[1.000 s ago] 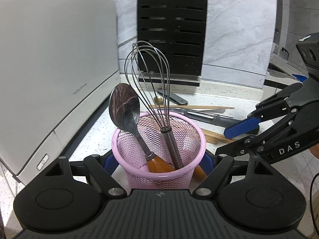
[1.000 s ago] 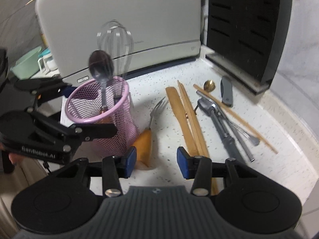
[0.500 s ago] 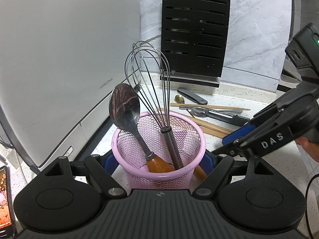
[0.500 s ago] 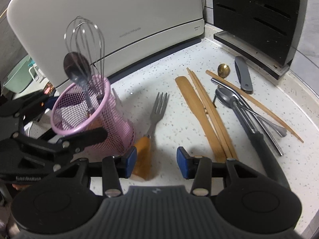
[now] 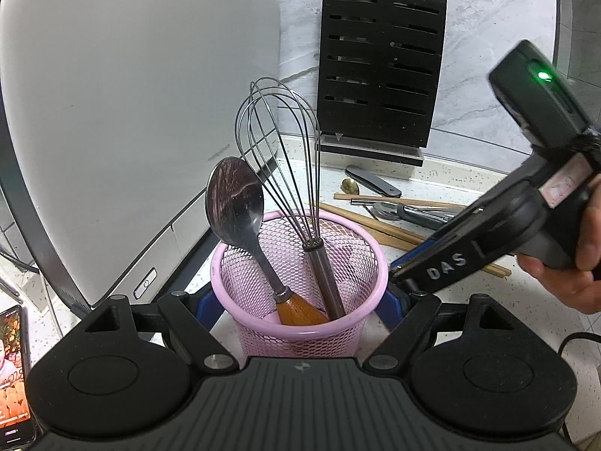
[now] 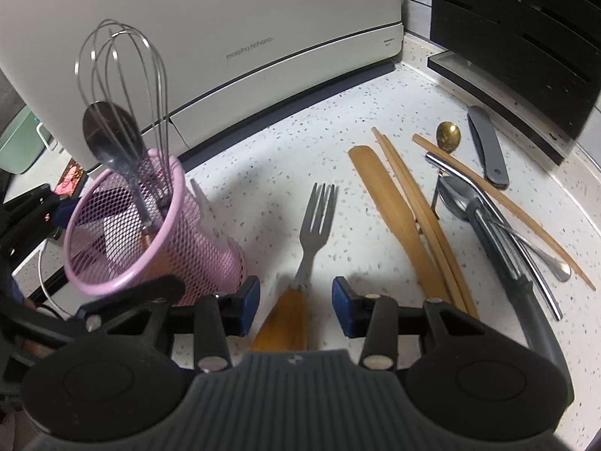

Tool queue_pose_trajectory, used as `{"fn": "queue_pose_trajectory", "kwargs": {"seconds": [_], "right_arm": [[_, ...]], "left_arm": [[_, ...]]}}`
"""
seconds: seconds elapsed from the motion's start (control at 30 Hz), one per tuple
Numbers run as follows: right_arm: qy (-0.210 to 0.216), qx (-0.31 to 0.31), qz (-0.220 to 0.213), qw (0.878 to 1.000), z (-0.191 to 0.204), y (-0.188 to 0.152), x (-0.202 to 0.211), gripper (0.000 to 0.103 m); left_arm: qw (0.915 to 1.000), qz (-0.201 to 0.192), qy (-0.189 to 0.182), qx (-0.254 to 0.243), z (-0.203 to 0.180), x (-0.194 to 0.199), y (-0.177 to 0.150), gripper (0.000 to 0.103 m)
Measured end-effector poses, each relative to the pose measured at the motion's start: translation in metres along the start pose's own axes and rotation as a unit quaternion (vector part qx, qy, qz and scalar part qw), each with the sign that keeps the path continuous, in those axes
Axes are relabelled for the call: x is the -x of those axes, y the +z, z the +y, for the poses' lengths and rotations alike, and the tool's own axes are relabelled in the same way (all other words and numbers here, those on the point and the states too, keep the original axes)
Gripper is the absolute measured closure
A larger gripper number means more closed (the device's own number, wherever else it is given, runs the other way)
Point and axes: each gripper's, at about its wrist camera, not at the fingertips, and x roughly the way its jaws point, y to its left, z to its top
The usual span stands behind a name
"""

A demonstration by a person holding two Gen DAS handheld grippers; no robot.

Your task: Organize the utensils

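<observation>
We see the fork (image 6: 314, 221) lying flat on the speckled desk (image 6: 285, 158), tines toward the wall and its orange wooden handle toward us. That handle sits between the two blue pads of the right gripper (image 6: 295, 300), whose jaws stand partly apart on either side with a clear gap to each pad; nothing is gripped there.

Just left of the fork stands the pink mesh cup (image 6: 157, 240), holding a whisk (image 6: 124, 86) and a large spoon (image 6: 112, 139) with a wooden handle. The left gripper (image 5: 298, 302) has its blue pads pressed on the cup's two sides, holding it upright on the desk.

To the fork's right lie a flat wooden spatula (image 6: 390, 210) and chopsticks (image 6: 420, 214) side by side, then a pile of metal utensils (image 6: 499, 225) with a dark-handled tool, one more chopstick, a small brass spoon (image 6: 449, 135) and a grey folded knife (image 6: 488, 150).

Behind everything a white appliance (image 6: 240, 26) closes off the back, and a black slotted knife block (image 6: 526, 30) fills the far right corner. Between cup and spatula the desk is bare around the fork, leaving a free lane; the cup's wall is close on the left pad's side.
</observation>
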Motion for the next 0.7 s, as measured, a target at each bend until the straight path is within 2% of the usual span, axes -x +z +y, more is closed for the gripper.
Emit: {"fn": "queue_pose_trajectory", "kwargs": {"seconds": [0.33, 0.6, 0.67, 0.7], "right_arm": [[-0.014, 0.006, 0.021, 1.000, 0.003, 0.012, -0.021, 0.071], [-0.056, 0.078, 0.016, 0.995, 0.026, 0.003, -0.019, 0.073], [-0.064, 0.092, 0.009, 0.994, 0.031, 0.000, -0.019, 0.079], [-0.059, 0.090, 0.007, 0.994, 0.029, 0.000, -0.018, 0.089]], "left_arm": [[1.0000, -0.001, 0.000, 0.003, 0.002, 0.001, -0.001, 0.010], [1.0000, -0.001, 0.003, 0.008, 0.002, 0.001, 0.000, 0.010], [0.9999, -0.002, 0.003, 0.010, 0.003, 0.002, -0.001, 0.010], [0.9999, -0.002, 0.003, 0.011, 0.003, 0.002, -0.001, 0.010]]}}
